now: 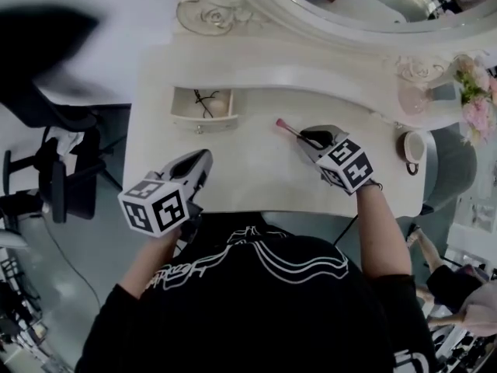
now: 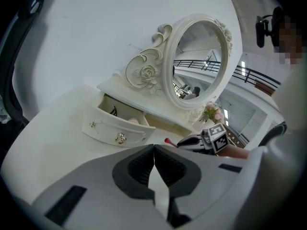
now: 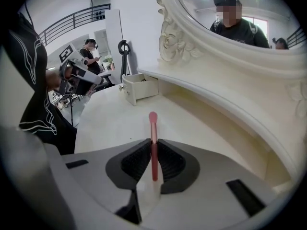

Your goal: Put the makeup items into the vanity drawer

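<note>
My right gripper [image 1: 308, 137] [image 3: 153, 150] is shut on a thin pink makeup stick [image 1: 286, 127] [image 3: 153, 137], whose rounded tip pokes out past the pads, low over the white vanity top [image 1: 256, 173]. The small drawer [image 1: 203, 109] [image 2: 117, 128] [image 3: 139, 87] stands open at the left, with a beige round item [image 1: 218, 105] and a dark thin thing inside. My left gripper [image 1: 204, 162] [image 2: 153, 150] hovers at the vanity's front left edge, its pads together with nothing between them. The right gripper [image 2: 191, 141] also shows in the left gripper view.
An oval carved mirror [image 1: 349, 10] rises behind the vanity. Pink flowers [image 1: 475, 92] and a cup [image 1: 411, 150] sit at the right end. A black chair [image 1: 54, 169] stands left of the vanity. A person [image 3: 91, 54] stands far off.
</note>
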Demonstrator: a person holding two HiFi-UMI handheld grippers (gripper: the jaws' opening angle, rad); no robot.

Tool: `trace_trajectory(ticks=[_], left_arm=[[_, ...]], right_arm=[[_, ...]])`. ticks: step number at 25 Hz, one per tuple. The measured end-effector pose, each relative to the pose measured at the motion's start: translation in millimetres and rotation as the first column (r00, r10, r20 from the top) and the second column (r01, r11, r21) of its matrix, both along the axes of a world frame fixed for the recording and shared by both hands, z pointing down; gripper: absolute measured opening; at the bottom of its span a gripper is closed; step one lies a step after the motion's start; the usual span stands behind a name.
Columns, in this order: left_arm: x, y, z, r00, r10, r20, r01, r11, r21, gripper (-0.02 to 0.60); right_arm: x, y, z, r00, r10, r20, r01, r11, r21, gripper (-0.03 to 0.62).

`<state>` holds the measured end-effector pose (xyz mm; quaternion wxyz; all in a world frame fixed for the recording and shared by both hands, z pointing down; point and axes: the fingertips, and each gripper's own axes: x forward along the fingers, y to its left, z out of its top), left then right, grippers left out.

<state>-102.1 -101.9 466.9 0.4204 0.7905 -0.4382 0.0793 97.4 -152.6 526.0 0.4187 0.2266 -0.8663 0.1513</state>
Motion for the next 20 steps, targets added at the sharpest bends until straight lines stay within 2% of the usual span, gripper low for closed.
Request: trace_trajectory(ticks=[7, 20], left_arm=[[-16.2, -10.3, -13.5, 1.000, 0.007, -0.003, -0.007, 1.000, 0.007, 0.023], [-74.0, -18.4, -46.4, 0.999, -0.032, 0.006, 0.032, 0.999, 0.036, 0.023]], right_arm=[[-40.6, -12.5, -34.6, 0.998, -0.018, 0.057, 0.018, 1.000, 0.016, 0.065], [-147.5, -28.6, -83.7, 0.986, -0.121, 0.111, 0.113, 0.990, 0.082, 0.064]])
